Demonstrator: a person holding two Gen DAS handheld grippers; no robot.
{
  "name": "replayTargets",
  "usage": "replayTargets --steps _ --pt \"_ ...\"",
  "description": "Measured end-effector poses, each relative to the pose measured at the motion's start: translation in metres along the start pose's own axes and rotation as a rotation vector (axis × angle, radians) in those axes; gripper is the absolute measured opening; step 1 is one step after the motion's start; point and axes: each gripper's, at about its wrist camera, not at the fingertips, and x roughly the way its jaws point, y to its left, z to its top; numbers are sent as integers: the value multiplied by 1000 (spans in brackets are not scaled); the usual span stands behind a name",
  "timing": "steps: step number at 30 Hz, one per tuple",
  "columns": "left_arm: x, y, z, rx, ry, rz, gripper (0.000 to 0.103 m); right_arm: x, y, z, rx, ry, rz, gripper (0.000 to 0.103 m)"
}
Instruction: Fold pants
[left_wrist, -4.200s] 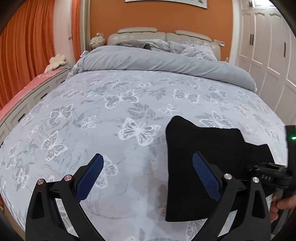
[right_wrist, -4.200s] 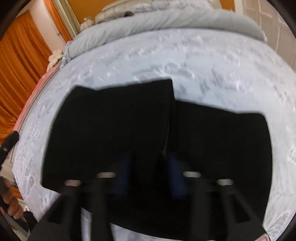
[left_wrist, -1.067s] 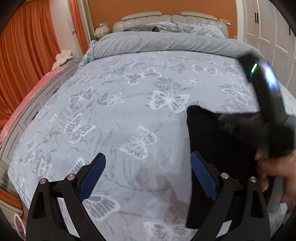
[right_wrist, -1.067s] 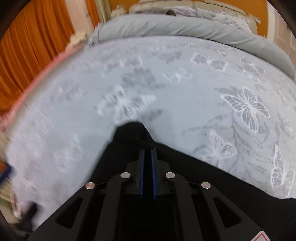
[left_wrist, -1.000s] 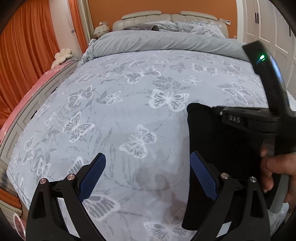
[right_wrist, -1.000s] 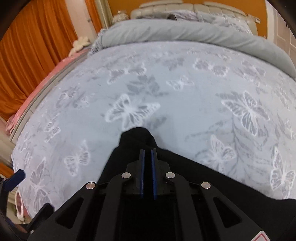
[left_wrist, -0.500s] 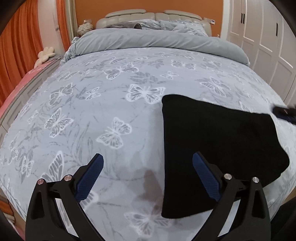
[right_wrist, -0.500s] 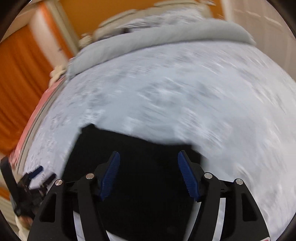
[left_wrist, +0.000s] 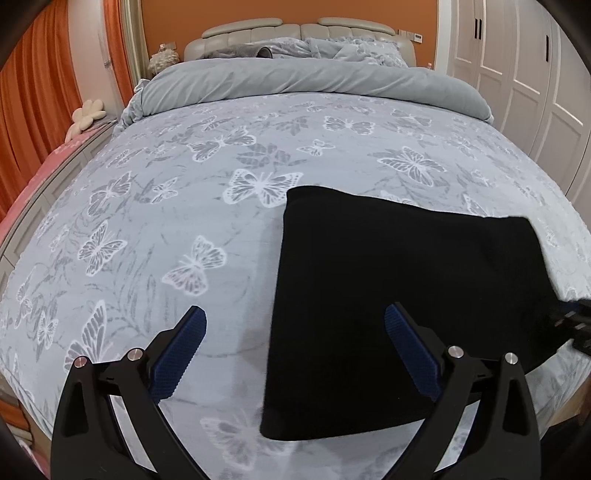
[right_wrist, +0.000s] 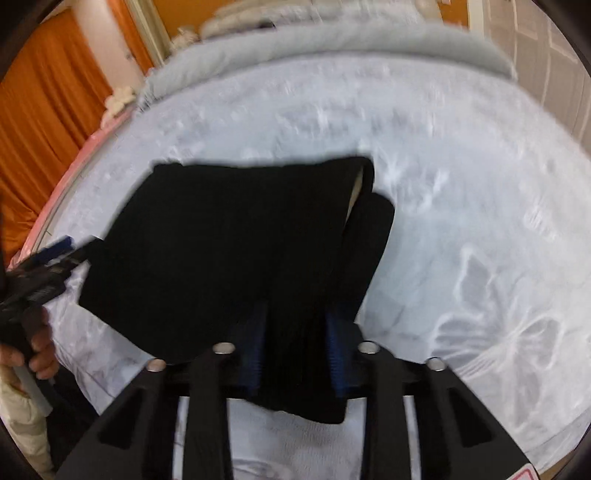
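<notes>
Near the bed's (left_wrist: 258, 155) front edge – black pants (left_wrist: 399, 295), soft, limp | right gripper (right_wrist: 295, 354) pinches its near hem | left gripper (left_wrist: 295, 354) wide open, empty – take thick folded edges.

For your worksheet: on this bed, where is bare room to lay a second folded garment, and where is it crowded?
Free: the butterfly bedspread left of the black pants, and the stretch between the pants and the rolled grey duvet. Crowded: the near right corner, where the right gripper pinches the pants. The left gripper hangs open.
</notes>
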Motion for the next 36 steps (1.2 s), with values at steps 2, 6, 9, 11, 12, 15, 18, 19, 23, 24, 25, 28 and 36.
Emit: replayTargets --steps 2,6,9,11,12,15,18,19,23,24,25,28,36 --pt "2 -3 -1 2 12 3 96 -10 -8 2 30 -26 18 6" --pt "9 -6 -3 21 32 12 96 20 -15 -2 9 64 -43 20" --pt "15 -2 -5 13 57 13 96 13 -11 1 2 23 -83 51" --pt "16 0 -6 -5 71 1 96 5 -15 1 41 -9 -87 57" --pt "16 2 -6 -12 74 -7 96 4 -17 1 56 -12 -65 58" --pt "14 3 -7 -13 68 -4 96 8 -23 1 108 2 -32 69" --pt "17 3 -9 -14 83 -10 96 21 -27 -3 151 60 -13 71" --pt "18 3 -10 -17 91 -19 96 25 -26 -5 160 78 6 71" --pt "28 7 -14 -72 175 -174 96 31 -29 -12 200 106 77 75" --pt "33 9 -16 -100 207 -228 96 34 -29 -13 213 114 93 76" --pt "40 11 -18 -138 249 -292 96 35 -32 -14 223 119 107 76" --pt "63 20 -26 -263 364 -430 93 42 -37 -16 256 123 171 59" --pt "3 45 -18 -296 219 -507 26 -19 -16 -4 137 -9 290 36"
